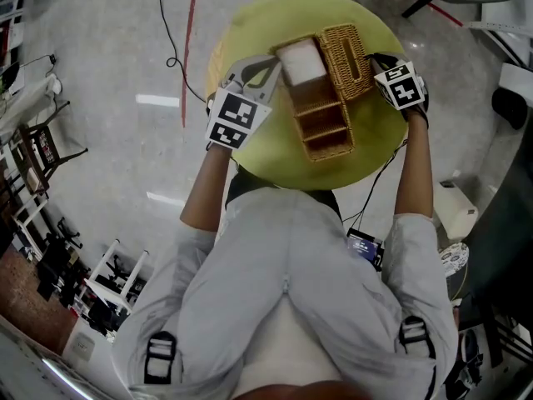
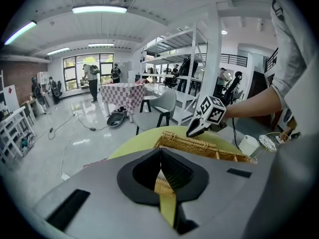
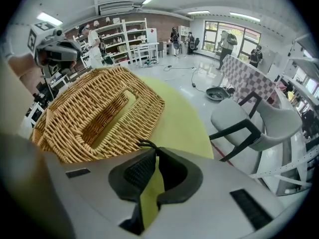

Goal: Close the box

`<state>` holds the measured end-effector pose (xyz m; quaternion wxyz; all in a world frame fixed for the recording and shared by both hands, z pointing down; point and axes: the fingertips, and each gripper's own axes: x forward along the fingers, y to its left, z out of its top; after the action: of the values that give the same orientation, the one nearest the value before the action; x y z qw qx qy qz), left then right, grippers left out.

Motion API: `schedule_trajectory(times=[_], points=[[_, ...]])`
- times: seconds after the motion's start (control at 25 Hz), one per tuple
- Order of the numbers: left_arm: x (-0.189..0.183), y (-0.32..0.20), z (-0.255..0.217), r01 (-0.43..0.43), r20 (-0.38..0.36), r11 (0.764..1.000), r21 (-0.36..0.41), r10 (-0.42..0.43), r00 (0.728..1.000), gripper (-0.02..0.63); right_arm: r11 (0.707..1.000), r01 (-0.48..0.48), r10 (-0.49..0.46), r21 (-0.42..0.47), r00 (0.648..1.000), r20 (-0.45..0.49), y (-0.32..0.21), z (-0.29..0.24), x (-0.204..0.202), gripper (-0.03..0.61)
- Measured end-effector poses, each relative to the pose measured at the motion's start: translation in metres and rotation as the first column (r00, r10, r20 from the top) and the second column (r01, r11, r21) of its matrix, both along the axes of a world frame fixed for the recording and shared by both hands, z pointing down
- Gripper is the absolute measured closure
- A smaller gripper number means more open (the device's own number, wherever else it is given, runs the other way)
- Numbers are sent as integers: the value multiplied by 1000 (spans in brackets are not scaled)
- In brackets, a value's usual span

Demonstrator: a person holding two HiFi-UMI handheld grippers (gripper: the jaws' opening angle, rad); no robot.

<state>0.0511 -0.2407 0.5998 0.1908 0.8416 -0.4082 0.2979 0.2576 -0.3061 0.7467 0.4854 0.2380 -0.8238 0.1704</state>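
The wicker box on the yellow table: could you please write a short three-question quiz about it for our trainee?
1. True or false: the wicker box has its lid shut.
2. What do the left gripper's jaws pinch? A) the box's rim B) a chair leg C) nothing
3. Fill in: the right gripper is closed on a thin black ___ beside the lid.
Key: 1 false; 2 A; 3 loop.

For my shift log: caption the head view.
Left gripper and right gripper hold opposite sides of the open wicker box on the yellow table.
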Motion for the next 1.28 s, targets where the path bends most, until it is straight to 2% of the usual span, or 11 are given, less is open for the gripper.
schedule_trajectory(times=[0.32,0.6,0.96,1.28], points=[[-11,2,-11,4,-48,1000,15,-4,999,584,986,-156,162,-58,980,113,11,-35,-4,538],[-22,6,-39,-19,-86,998,59,24,996,584,965,-260,262,-31,954,147,23,-80,-5,538],[-41,18,-75,-42,-125,992,116,56,991,584,937,-342,332,65,934,134,30,-153,-12,538],[-66,23,-103,-49,-152,987,154,73,986,584,924,-371,354,98,923,151,47,-197,-48,538]])
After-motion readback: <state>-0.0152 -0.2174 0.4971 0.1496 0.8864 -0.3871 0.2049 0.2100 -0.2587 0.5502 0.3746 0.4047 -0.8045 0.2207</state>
